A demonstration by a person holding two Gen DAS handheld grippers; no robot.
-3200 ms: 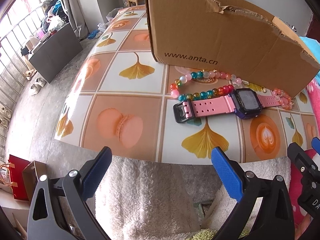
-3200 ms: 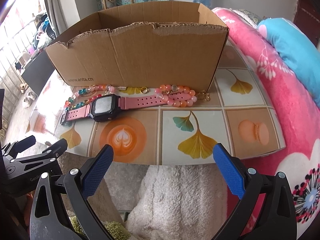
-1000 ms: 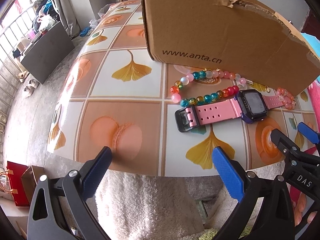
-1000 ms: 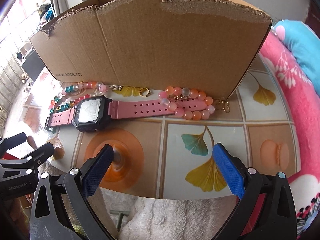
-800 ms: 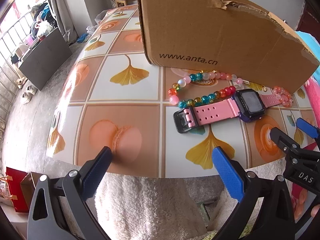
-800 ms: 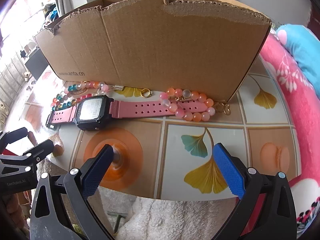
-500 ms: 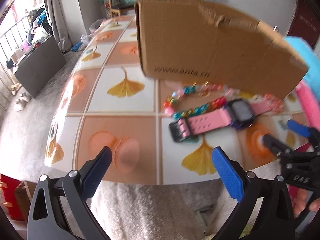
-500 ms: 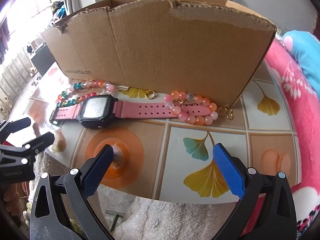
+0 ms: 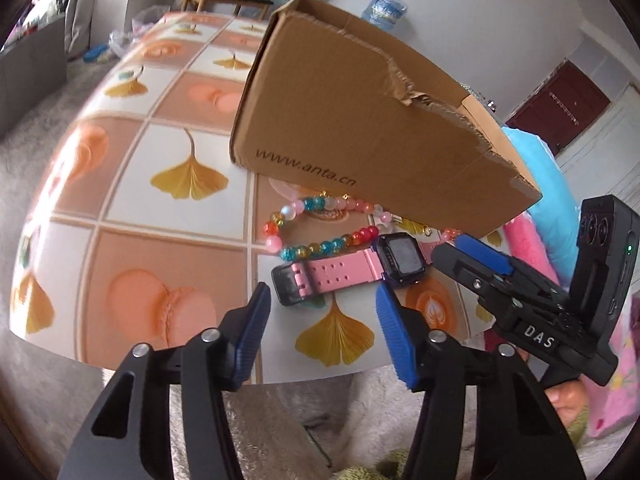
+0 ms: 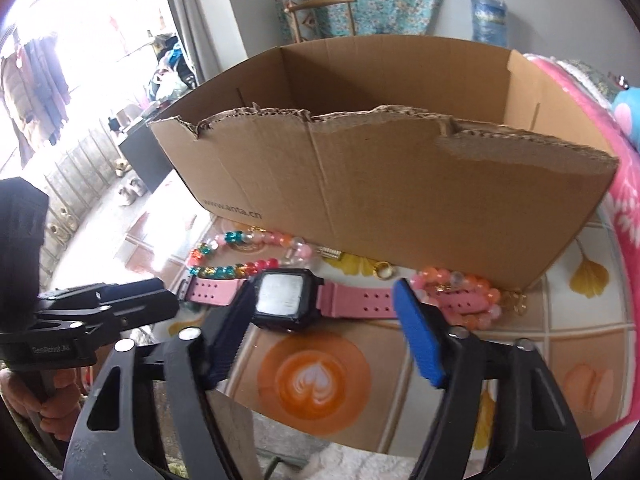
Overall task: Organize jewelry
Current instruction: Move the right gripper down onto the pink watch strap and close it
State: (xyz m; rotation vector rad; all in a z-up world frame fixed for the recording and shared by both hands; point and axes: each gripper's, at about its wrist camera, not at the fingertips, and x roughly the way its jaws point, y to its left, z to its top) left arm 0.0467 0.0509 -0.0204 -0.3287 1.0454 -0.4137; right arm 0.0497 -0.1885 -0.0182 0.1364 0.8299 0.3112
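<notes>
A pink watch (image 9: 332, 276) with a black face (image 10: 286, 298) lies on the table in front of a torn cardboard box (image 10: 380, 200). A multicolour bead bracelet (image 9: 320, 246) curls behind its strap. An orange-pink bead bracelet (image 10: 456, 284) and a gold ring (image 10: 383, 270) lie by the box wall. My left gripper (image 9: 323, 304) hovers over the table edge near the watch buckle, its jaws closing on nothing. My right gripper (image 10: 322, 292) is also closing; the watch face shows in its gap and the pads do not press on it.
The table (image 9: 132, 208) carries a cloth with ginkgo-leaf and macaron tiles. A pink blanket (image 10: 624, 184) and a blue pillow (image 9: 536, 160) lie to the right. A fluffy white rug (image 9: 288, 412) sits below the near edge. A hand (image 9: 568, 396) holds the right gripper.
Both pairs of jaws have narrowed from wide open. Both views have tipped upward, so the box's open top now shows. The right gripper has come nearer to the watch face.
</notes>
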